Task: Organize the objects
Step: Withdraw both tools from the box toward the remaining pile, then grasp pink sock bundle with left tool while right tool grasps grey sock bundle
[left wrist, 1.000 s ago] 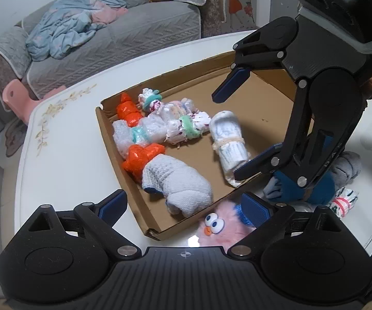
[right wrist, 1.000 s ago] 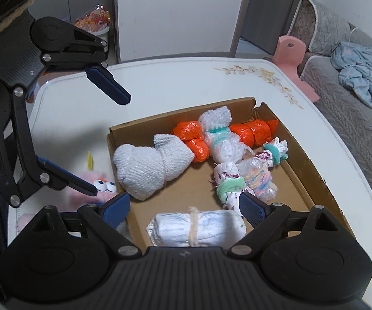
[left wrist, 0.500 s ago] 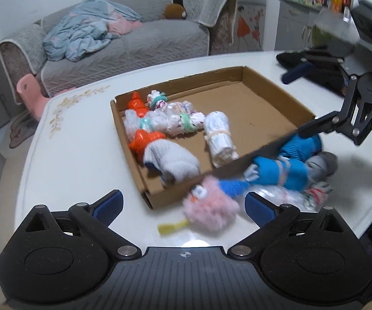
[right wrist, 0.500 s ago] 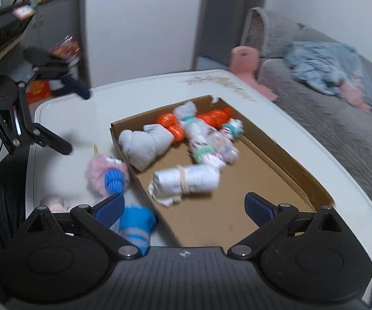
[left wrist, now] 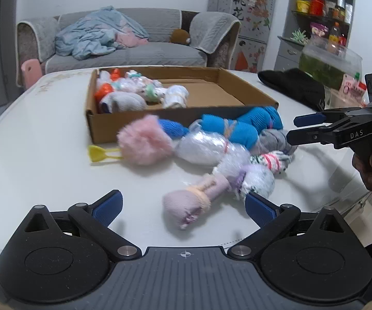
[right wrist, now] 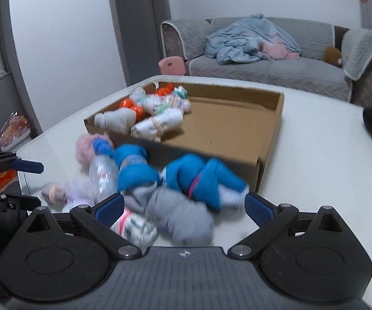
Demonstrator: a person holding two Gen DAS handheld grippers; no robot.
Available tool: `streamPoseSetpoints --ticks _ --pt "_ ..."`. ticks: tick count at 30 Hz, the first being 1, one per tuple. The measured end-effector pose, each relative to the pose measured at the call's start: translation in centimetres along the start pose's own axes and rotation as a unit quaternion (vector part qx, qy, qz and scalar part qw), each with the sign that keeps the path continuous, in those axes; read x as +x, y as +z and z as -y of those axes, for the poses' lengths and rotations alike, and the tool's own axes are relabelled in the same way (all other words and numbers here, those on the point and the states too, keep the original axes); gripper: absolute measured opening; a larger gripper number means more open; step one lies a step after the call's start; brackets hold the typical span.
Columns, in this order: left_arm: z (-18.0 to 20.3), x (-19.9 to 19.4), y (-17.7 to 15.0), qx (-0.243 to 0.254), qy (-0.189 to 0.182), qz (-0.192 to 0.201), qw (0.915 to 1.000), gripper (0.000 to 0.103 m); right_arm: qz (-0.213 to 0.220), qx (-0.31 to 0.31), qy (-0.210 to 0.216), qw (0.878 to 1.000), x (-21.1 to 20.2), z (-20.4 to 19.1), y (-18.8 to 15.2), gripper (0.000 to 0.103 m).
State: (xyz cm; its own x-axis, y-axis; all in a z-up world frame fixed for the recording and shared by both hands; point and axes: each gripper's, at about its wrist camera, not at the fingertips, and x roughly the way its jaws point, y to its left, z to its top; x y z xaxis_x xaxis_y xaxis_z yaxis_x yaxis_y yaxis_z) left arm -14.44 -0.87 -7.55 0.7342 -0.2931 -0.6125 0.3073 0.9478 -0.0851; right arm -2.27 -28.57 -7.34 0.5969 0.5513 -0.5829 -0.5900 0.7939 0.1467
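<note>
on left wrist view only: yellow tag [left wrist: 100, 152] beside pink pompom [left wrist: 144, 143]; left claw [left wrist: 183, 206], right claw [right wrist: 183, 205] both released, holding nothing.

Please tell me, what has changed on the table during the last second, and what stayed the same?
Both hand-held grippers drew back from above the cardboard box to the loose pile in front of it. The left hand-held gripper now faces the lilac sock roll, the right hand-held gripper the grey roll. Their jaws have just opened wider, gripping nothing. The box and its bundles stayed put.
</note>
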Motion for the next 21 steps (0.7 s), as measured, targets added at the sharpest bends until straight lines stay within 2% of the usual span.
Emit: streamPoseSetpoints --ticks 5,6,8,10,12,14,15,16,18,21 --pt "0.8 2.3 -0.2 0.036 0.024 -0.014 0.9990 0.102 0.004 0.026 0.008 1.000 1.1 0.5 -0.6 0.094" --pt "0.7 2.6 -0.2 0.038 0.023 -0.016 0.9989 0.102 0.004 0.029 0.009 1.000 1.4 0.6 -0.5 0.090" --pt "0.6 3.0 -0.2 0.039 0.020 -0.016 0.9989 0.099 0.002 0.031 0.007 0.999 1.7 0.7 -0.3 0.074" --pt "0.4 3.3 -0.3 0.044 0.019 -0.014 0.9988 0.095 0.001 0.029 0.004 1.000 1.7 0.6 -0.4 0.065" --pt "0.2 3.1 -0.3 0.044 0.018 -0.006 0.9988 0.082 -0.001 0.032 0.011 0.999 1.3 0.6 -1.2 0.059" --pt "0.0 2.9 -0.1 0.045 0.012 -0.003 0.9989 0.059 0.001 0.032 0.012 0.999 0.7 0.6 -1.6 0.056" --pt "0.0 2.8 -0.1 0.046 0.010 -0.003 0.9989 0.054 0.003 0.032 0.013 0.999 0.3 0.7 -1.9 0.056" --pt "0.0 2.7 -0.1 0.049 0.007 -0.003 0.9988 0.050 0.003 0.034 0.015 0.999 0.0 0.7 -2.2 0.056" --pt "0.2 2.7 -0.2 0.057 0.007 -0.001 0.9984 0.048 0.005 0.033 0.012 0.999 -0.6 0.8 -2.6 0.056" --pt "0.3 2.5 -0.5 0.060 0.003 0.008 0.9981 0.049 0.002 0.034 0.012 0.999 -0.9 0.9 -2.9 0.058"
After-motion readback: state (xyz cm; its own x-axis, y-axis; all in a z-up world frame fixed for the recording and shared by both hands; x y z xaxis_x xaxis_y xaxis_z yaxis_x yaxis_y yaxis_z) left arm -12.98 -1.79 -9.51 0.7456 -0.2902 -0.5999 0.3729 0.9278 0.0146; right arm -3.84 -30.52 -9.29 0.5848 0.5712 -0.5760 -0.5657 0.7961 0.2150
